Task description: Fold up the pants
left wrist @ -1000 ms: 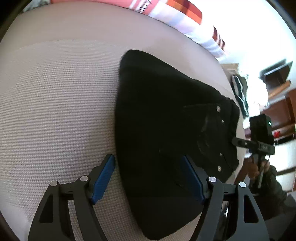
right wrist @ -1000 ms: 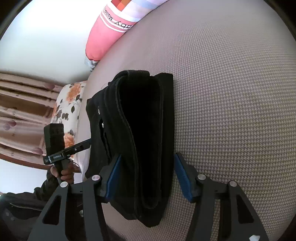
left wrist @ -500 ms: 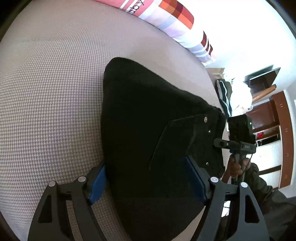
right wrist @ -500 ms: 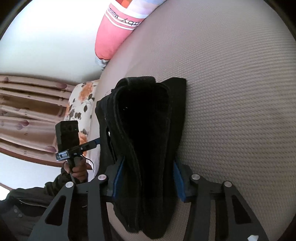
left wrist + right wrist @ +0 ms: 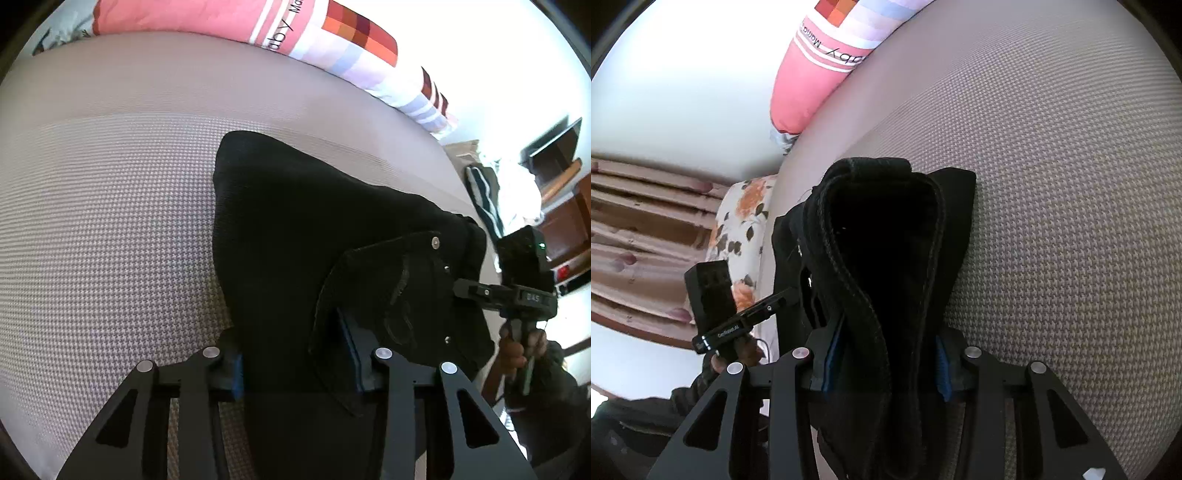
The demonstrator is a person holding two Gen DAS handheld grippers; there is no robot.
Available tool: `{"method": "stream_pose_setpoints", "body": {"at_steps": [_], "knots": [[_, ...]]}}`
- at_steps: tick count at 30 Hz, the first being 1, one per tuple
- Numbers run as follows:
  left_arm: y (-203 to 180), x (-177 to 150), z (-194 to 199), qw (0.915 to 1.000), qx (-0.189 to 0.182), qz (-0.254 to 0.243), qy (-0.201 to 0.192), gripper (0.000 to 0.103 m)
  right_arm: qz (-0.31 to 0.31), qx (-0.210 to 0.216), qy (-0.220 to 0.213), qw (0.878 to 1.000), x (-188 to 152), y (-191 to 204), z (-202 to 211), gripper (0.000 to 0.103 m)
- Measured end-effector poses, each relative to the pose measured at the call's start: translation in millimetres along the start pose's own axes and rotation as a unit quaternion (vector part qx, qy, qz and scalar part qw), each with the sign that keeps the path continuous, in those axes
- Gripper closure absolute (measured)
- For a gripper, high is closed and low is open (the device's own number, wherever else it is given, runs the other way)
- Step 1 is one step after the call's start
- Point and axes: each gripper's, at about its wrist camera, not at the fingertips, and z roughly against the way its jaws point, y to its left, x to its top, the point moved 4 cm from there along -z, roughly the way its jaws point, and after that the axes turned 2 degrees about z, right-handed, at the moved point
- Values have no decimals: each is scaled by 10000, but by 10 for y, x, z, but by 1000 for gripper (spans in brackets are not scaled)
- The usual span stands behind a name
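While the black pants (image 5: 295, 236) lie folded into a thick bundle on the grey woven bed cover (image 5: 110, 206), one end is clamped by the left gripper (image 5: 295, 365), its blue pads pressed into the cloth from both sides. The opposite end, the waistband (image 5: 886, 236), is pinched by the right gripper (image 5: 882, 365), jaws narrowed against the stacked layers. A back pocket (image 5: 391, 291) with rivets is seen facing up. At the far edge, a pink striped pillow (image 5: 229, 22) is laid along the bed.
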Motion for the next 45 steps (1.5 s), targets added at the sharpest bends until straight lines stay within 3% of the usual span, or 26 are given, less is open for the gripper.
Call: {"method": "stream_pose_setpoints", "body": {"at_steps": [9,16,27,33,45], "knots": [[-150,1,-29,9975,680,-129,-128,70,125,-632,-292,9975,-7,254,-70,70],[-292,13,53,9950,871,-313,-363,83,189,-953,-497,9940,20,531,-45,81],[-268,-12,294,9951,743,-183,-624,87,241,-802,-603,9947,42,774,-26,84],[-177,129,451,9932,792,-127,-847,87,334,-669,-604,9954,139,901,-113,84],[192,884,531,9862,1114,-96,-1221,88,453,-442,-620,9961,943,1035,-568,84]]}}
